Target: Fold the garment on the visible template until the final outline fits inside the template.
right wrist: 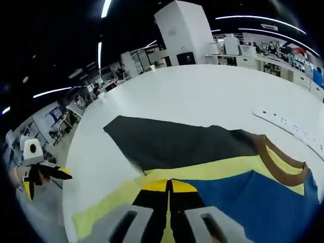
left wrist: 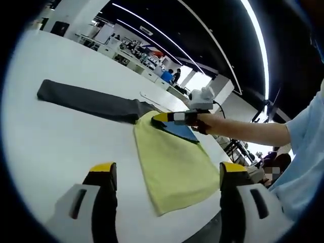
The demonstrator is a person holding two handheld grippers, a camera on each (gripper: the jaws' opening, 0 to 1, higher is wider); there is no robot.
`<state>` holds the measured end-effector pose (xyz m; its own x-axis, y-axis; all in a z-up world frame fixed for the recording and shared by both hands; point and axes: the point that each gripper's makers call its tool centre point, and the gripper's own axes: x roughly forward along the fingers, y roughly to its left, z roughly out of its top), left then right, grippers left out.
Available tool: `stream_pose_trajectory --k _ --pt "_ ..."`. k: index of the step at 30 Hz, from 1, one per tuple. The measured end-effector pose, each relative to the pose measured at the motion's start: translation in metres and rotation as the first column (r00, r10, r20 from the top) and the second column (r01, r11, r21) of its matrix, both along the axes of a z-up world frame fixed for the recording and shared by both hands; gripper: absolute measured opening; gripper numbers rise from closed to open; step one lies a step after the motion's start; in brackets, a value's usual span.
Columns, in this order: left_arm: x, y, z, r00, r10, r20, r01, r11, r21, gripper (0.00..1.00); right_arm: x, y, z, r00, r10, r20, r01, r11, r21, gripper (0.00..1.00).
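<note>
Two grippers are mine: my left gripper (left wrist: 164,174) hangs over the white desk (left wrist: 55,147) with jaws wide, holding nothing. My right gripper (right wrist: 169,186) has its jaws closed on the yellow edge of the garment (right wrist: 202,162), which lies flat on the desk, dark, yellow and blue panels spread out.
</note>
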<state>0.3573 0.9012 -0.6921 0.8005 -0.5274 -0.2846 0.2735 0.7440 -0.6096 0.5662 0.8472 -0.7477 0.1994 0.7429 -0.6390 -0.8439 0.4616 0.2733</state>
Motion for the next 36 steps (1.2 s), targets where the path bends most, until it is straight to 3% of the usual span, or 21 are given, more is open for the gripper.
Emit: stream_pose_trajectory --k 3,7,8,21,29,36 --pt "0.0 0.001 0.0 1.0 0.004 0.0 -0.004 1.0 -0.002 0.81 -0.001 0.0 0.0 1.0 -0.001 -0.013 0.001 1.0 0.02 0.01" --pt "0.0 0.002 0.0 1.0 0.009 0.0 -0.009 1.0 -0.004 0.81 0.008 -0.005 0.005 0.999 -0.045 0.027 0.045 0.999 0.021 0.51" --pt "0.0 0.002 0.0 1.0 0.007 0.002 -0.007 1.0 -0.005 0.81 0.014 -0.01 0.007 0.997 -0.061 0.051 0.061 0.998 0.009 0.54" --pt "0.0 -0.002 0.0 1.0 -0.006 0.001 0.006 1.0 -0.002 0.81 0.026 -0.045 0.013 0.99 -0.138 0.038 0.137 0.99 0.017 0.52" --pt "0.0 -0.002 -0.001 1.0 -0.01 0.003 0.01 1.0 0.002 0.81 0.007 -0.053 0.002 0.987 -0.161 -0.026 0.162 0.986 0.028 0.47" --pt "0.001 -0.001 0.001 1.0 -0.006 0.007 0.006 1.0 -0.002 0.81 0.013 -0.064 -0.007 0.986 -0.153 0.068 0.156 0.987 -0.041 0.29"
